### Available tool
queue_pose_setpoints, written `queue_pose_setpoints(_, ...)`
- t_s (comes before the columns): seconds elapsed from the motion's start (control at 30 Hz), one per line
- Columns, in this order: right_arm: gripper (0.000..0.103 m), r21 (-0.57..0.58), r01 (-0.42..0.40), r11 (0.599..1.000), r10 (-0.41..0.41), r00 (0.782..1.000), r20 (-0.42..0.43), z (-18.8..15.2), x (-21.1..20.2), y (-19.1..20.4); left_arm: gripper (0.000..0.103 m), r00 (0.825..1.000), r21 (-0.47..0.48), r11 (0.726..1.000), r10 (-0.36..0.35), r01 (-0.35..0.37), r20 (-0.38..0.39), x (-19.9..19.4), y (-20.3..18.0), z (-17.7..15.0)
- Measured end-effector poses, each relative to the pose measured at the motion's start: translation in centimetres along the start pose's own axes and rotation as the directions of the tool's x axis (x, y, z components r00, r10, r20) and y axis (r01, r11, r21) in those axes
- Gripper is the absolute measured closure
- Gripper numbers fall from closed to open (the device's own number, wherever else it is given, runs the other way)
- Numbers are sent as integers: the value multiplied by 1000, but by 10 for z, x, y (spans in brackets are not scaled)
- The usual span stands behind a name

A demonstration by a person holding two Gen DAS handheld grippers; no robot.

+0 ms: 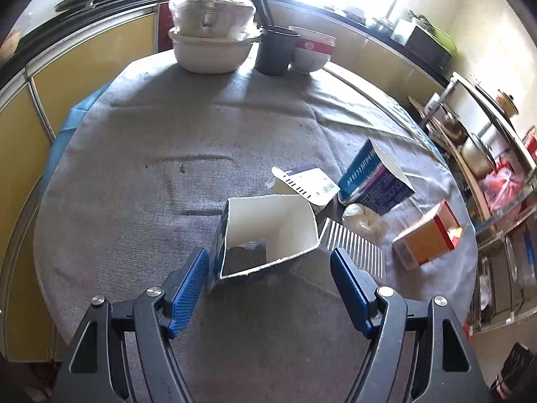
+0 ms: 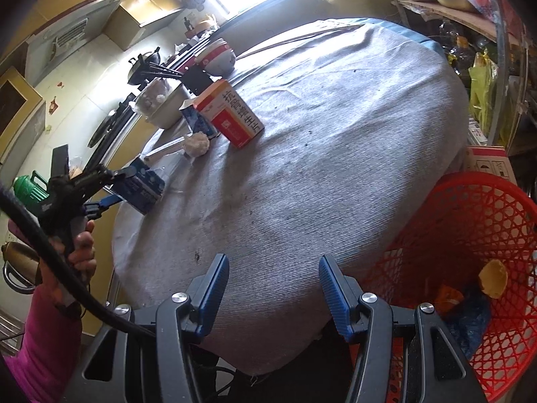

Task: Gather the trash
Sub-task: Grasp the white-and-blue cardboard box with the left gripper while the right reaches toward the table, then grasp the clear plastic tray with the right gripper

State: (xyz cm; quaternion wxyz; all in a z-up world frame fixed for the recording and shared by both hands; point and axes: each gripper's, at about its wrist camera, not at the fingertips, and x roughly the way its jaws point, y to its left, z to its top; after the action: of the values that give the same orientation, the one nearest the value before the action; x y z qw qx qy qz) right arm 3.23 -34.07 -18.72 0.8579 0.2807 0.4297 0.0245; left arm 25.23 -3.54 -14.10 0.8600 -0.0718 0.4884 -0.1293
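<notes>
An opened blue-and-white carton [image 1: 268, 235] lies on the grey tablecloth [image 1: 167, 168] with its mouth towards me. My left gripper [image 1: 268, 262] is open and straddles the carton's near end; a gap shows at the right pad. In the right wrist view the left gripper [image 2: 114, 189] has this carton [image 2: 142, 189] between its fingers. Beyond lie a second blue carton [image 1: 372, 181], a white flap [image 1: 308, 184], a crumpled tissue [image 1: 362, 218], a ribbed silver strip [image 1: 352, 248] and an orange-red box [image 1: 426, 235]. My right gripper [image 2: 273, 265] is open and empty over the table's near edge.
A red mesh basket [image 2: 470, 235] holding scraps stands beside the table at the right. White bowls [image 1: 211, 47], a dark cup [image 1: 275, 50] with chopsticks and a red-banded bowl [image 1: 312, 50] stand at the far edge. A cluttered shelf rack [image 1: 486, 154] is on the right.
</notes>
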Motion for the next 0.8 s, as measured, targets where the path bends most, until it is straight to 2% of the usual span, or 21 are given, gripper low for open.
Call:
queue_pose_setpoints(0.13, 43, -18, -10, 1000, 10, 1000, -5, 3, 5, 8, 28, 999, -31, 999, 25, -25, 25, 3, 2, 1)
queue_pose_setpoints(0.37, 43, -89, -27, 996, 26, 1000, -9, 15, 17, 34, 29, 997, -115, 993, 2, 7, 80, 4, 13, 5)
queue_pose_setpoints(0.43, 43, -114, -37, 993, 37, 999, -4, 23, 21, 44, 38, 995, -110, 993, -24, 34, 92, 4, 14, 5)
queue_pose_setpoints(0.73, 43, -204, -115, 972, 118, 993, 3, 63, 62, 106, 42, 994, -56, 997, -42, 48, 97, -9, 22, -1)
queue_pose_setpoints(0.8, 43, -231, -125, 965, 128, 992, -1, 67, 74, 117, 45, 994, -38, 998, -48, 52, 99, -16, 24, -3)
